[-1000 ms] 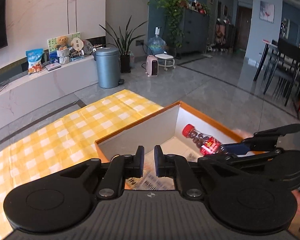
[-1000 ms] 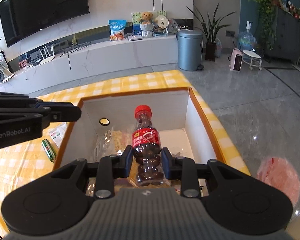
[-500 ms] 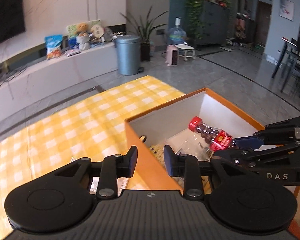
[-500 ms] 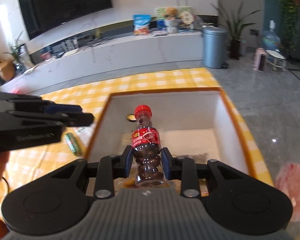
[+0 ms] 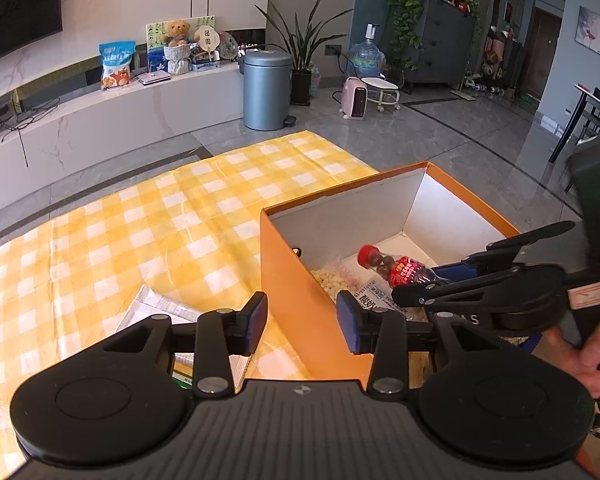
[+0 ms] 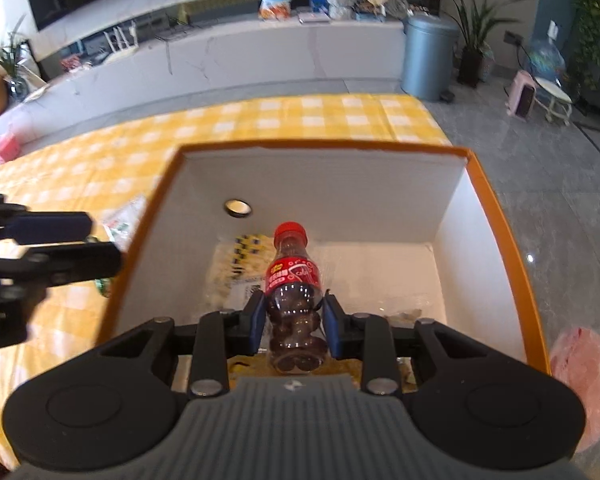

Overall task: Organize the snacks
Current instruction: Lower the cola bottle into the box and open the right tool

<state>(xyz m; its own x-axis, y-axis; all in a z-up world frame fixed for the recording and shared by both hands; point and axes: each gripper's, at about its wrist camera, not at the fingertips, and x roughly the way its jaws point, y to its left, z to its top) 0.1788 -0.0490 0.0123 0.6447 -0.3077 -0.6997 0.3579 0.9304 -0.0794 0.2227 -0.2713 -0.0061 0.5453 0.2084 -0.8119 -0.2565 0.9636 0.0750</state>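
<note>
My right gripper (image 6: 294, 322) is shut on a small cola bottle (image 6: 294, 300) with a red cap and holds it low inside the orange box (image 6: 496, 216), over snack packets (image 6: 240, 264) on the box floor. The bottle (image 5: 396, 268) and the box (image 5: 296, 280) also show in the left wrist view. My left gripper (image 5: 302, 320) is open and empty, hovering above the box's left wall, over the yellow checked cloth (image 5: 140, 232). A white snack packet (image 5: 160, 312) lies on the cloth just beyond its left finger.
A green item (image 6: 100, 286) and a packet (image 6: 124, 220) lie on the cloth left of the box. The table edge runs right of the box, with grey floor beyond. A person's hand (image 5: 588, 356) holds the right gripper.
My left gripper has opened and moved left, out of the box to above its left wall. My right gripper has lowered the bottle deeper into the box.
</note>
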